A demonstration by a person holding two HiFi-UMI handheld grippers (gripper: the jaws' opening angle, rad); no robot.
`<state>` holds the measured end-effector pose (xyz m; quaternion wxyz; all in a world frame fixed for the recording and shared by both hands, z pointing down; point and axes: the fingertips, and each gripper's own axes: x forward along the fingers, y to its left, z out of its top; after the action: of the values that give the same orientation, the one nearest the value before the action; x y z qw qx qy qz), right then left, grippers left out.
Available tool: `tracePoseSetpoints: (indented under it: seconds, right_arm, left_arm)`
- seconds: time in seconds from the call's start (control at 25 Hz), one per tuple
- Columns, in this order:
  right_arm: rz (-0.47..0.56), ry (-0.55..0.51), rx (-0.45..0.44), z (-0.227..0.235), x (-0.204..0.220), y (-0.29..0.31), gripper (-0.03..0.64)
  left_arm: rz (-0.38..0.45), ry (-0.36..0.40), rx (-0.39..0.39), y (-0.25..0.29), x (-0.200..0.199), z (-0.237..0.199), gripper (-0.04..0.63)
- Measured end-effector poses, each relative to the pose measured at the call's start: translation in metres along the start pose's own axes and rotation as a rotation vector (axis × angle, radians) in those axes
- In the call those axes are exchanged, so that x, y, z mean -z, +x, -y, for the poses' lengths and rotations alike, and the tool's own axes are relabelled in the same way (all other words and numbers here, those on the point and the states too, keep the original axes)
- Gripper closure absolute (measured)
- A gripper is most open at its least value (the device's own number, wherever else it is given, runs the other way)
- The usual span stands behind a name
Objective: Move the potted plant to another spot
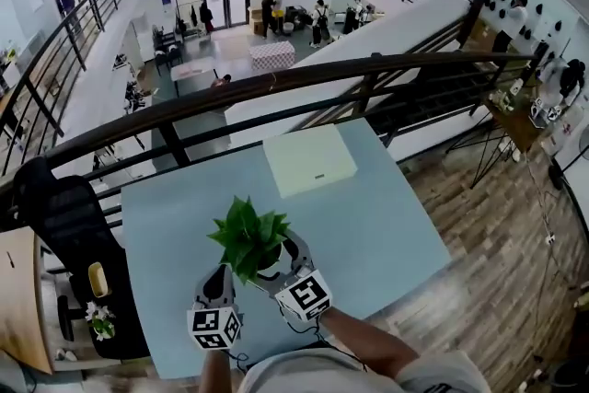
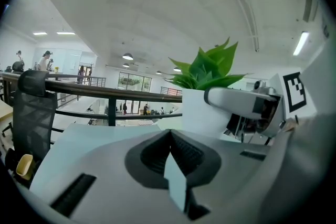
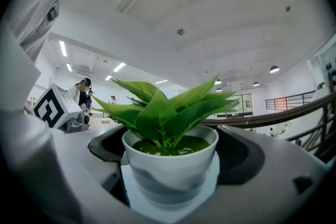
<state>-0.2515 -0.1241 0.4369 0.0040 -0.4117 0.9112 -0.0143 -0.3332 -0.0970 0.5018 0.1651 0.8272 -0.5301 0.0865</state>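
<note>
One potted plant (image 1: 248,239) stands near the surface's (image 1: 386,216) front edge, clamped in my right fingers (image 1: 296,246). My left fingers (image 2: 177,186) are pressed together, empty. Bare surface spreads rightward, with a white box (image 1: 309,161) behind.

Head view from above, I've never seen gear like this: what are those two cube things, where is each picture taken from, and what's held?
No robot here: a person holds a two-jaw gripper in each hand; the patterned cubes are part of them. The head view comes from a camera on the person's head, looking down at a pale blue table with a white box and a potted plant. The other two pictures come from cameras riding on the grippers. The right gripper is closed on the potted plant. The left gripper sits beside it, jaws together, holding nothing.
</note>
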Motion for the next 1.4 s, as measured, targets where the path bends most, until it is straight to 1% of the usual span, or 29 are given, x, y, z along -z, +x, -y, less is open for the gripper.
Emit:
tracePoseSetpoints:
  seconds: [0.2,0.44,0.56,0.64,0.8,0.88,1.0,1.12,1.2,1.4]
  right_arm:
    - [0.025,0.008,0.000,0.022,-0.011,-0.039,0.092]
    - [0.044,0.023,0.018,0.047,-0.009,-0.081,0.092]
    - [0.038,0.025,0.021,0.054,-0.007,-0.104,0.092]
    - [0.024,0.008,0.022,0.058,-0.006,-0.118,0.092]
    - [0.010,-0.006,0.046,0.072,0.001,-0.136,0.092]
    - [-0.003,-0.018,0.069,0.080,0.001,-0.147,0.092]
    - [0.005,-0.005,0.137,0.096,0.005,-0.161,0.092]
    - [0.029,0.031,0.211,0.109,0.005,-0.168,0.092]
    - [0.029,0.025,0.250,0.114,-0.001,-0.171,0.092]
    - [0.011,-0.006,0.347,0.124,-0.010,-0.185,0.092]
  left_arm:
    - [-0.016,-0.002,0.054,0.016,0.006,0.049,0.583]
    - [-0.038,0.035,0.070,0.030,0.012,0.093,0.583]
    - [-0.052,0.037,0.085,0.033,0.020,0.117,0.583]
    - [-0.063,0.044,0.098,0.035,0.026,0.132,0.583]
    - [-0.083,0.057,0.128,0.044,0.035,0.149,0.583]
    - [-0.088,0.071,0.146,0.048,0.036,0.154,0.583]
    - [-0.088,0.100,0.184,0.056,0.032,0.164,0.583]
    - [-0.069,0.124,0.221,0.062,0.018,0.166,0.583]
    - [-0.053,0.129,0.248,0.066,0.007,0.168,0.583]
    - [-0.013,0.136,0.354,0.074,-0.014,0.189,0.583]
